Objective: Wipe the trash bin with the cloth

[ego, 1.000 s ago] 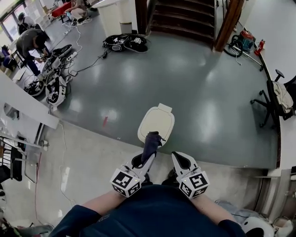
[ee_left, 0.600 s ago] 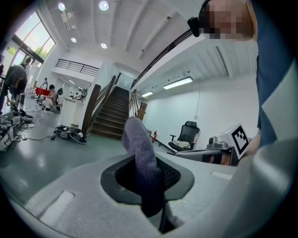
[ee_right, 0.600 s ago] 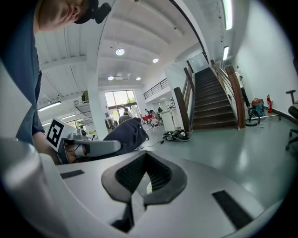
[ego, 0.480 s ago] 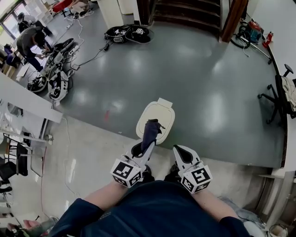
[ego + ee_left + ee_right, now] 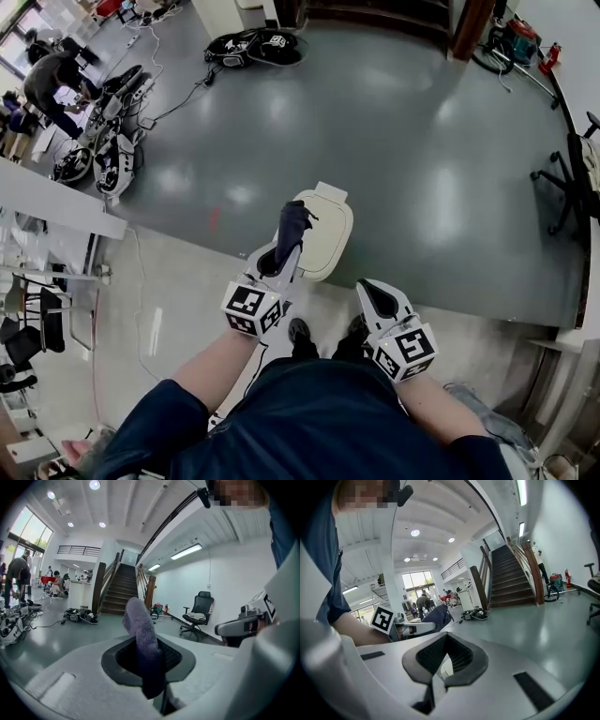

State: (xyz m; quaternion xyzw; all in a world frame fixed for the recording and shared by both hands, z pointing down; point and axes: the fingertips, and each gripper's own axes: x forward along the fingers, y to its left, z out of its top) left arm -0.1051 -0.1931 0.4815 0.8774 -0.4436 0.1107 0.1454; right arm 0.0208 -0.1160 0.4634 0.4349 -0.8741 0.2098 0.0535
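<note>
The trash bin [image 5: 330,225] stands on the floor just ahead of the person's feet, seen from above with its cream lid down. My left gripper [image 5: 278,261] is shut on a dark blue-grey cloth [image 5: 292,225], which sticks out past the jaws and lies over the left part of the lid. In the left gripper view the cloth [image 5: 140,639] rises upright from the left gripper [image 5: 150,667]. My right gripper [image 5: 373,292] hangs nearer the person, right of the bin and apart from it. Its jaws are together with nothing held [image 5: 440,667].
The person's shoes [image 5: 298,330] are just behind the bin. Robot parts and cables [image 5: 112,150] lie far left, where people are working. Staircase [image 5: 117,592] beyond. An office chair [image 5: 572,187] is at the right. A white ledge [image 5: 56,202] runs along the left.
My left gripper has carried the cloth forward, from the bin's near edge onto the lid. The right gripper stayed near the person.
</note>
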